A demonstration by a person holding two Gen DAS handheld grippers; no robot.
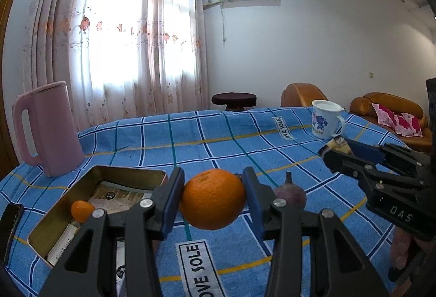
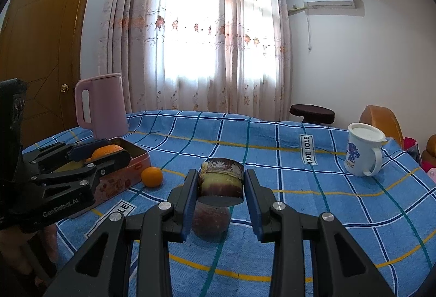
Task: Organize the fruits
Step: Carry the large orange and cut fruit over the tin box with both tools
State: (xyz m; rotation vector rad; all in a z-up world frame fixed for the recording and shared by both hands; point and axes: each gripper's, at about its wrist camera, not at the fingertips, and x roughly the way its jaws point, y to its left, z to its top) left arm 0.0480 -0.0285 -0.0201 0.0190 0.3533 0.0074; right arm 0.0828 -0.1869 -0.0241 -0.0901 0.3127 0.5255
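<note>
your left gripper (image 1: 213, 199) is clamped on a large orange (image 1: 213, 199), pads pressed to its two sides, the fruit lifted clear of the blue checked cloth (image 1: 218, 139); it is nearly round, so no clear long axis shows, though its slightly wider span runs across from pad to pad. your right gripper (image 2: 220, 185) is pinched narrow on a short round piece (image 2: 221, 178) with a dark crusted top and pale yellow band, perhaps a cake slice or cut fruit, hard to tell through the lens; its flat faces look up and down. right under it on the cloth sits a reddish-purple fruit (image 2: 210, 220), and in the left view its stem points up. just left of your left gripper lies the open tin box (image 1: 130, 174), its long side running away from you, with a small orange (image 1: 81, 211) inside near the close end. another small orange (image 2: 152, 176) rests on the cloth just beside the tin. farther back stand the pink kettle (image 1: 49, 128) at left and the white mug (image 1: 325, 120) at right.
</note>
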